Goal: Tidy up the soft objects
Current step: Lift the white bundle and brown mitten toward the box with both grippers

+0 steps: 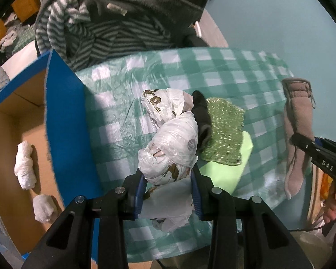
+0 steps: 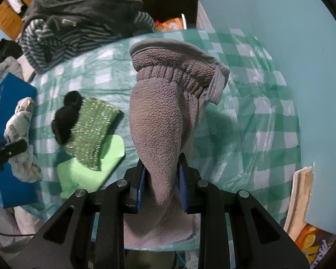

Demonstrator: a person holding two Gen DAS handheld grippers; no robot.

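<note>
My left tool (image 1: 168,192) is squeezed tight on a white plastic bag (image 1: 170,154) that is all scrunched up, and the bag hangs over the round bench (image 1: 235,67) with the green and white checked cloth. My right tool (image 2: 161,186) is squeezed tight on a fuzzy grey mitten (image 2: 161,121), and the mitten hangs down over the same bench too. On the bench, between the bag and the mitten, lies a sparkly green cloth (image 2: 91,132). A black sock (image 2: 65,121) rests on one edge of the sparkly cloth, and a light green sheet (image 2: 89,172) sticks out from under it. Just beside the bench, on the bag's side, is an open cardboard box (image 1: 22,116) with a blue flap (image 1: 67,121). Two small white bundles (image 1: 24,165) lie in the box. At the far edge of the bench sits a pile of dark and striped clothes (image 1: 96,27).
</note>
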